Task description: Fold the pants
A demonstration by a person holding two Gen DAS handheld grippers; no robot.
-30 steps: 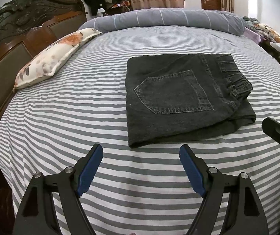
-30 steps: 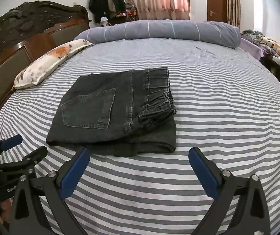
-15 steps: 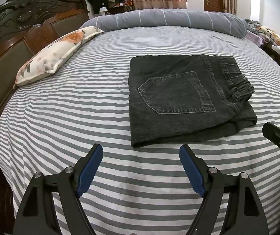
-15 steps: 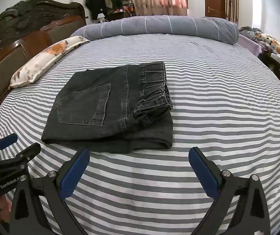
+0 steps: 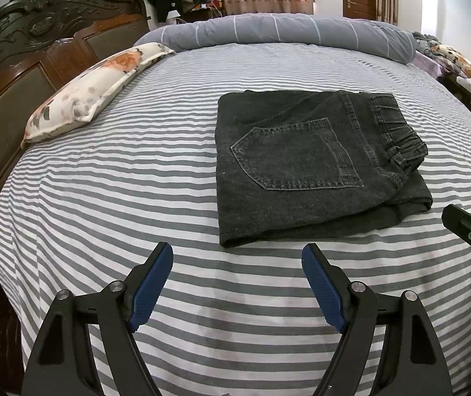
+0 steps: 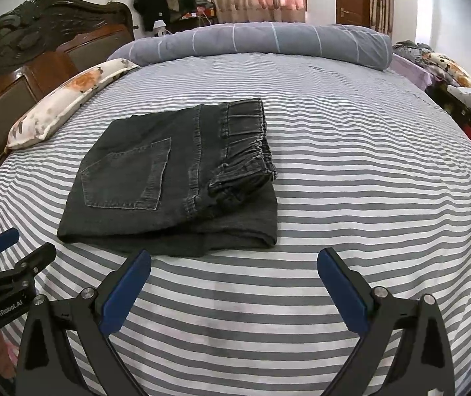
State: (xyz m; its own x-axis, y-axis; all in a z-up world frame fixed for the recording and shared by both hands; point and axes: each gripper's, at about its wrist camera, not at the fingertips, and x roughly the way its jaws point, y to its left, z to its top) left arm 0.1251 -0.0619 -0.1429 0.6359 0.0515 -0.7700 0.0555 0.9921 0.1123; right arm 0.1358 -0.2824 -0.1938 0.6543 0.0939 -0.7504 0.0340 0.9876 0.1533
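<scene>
The pants lay folded into a compact dark rectangle on the striped bed, back pocket up and waistband at the right end. The left gripper hung over bare sheet just short of the near edge of the pants, its jaws wide apart and holding nothing. The right gripper hung the same way, jaws spread and empty, nothing between the pads.

The fold looked finished, so the main risk was disturbing it. The waistband bunched up thick at the right end, and the top layer sat slightly askew over the bottom layer. A jaw dragged across that end could have caught the elastic and pulled the stack open. A pinch on the top layer alone would likely have peeled it back.

The left wrist view showed the clean folded edge on the left side of the pants. The floral pillow by the headboard also showed large there. The right wrist view showed the lower layer sticking out beneath the waistband, and the open stretch of bed to the right.
</scene>
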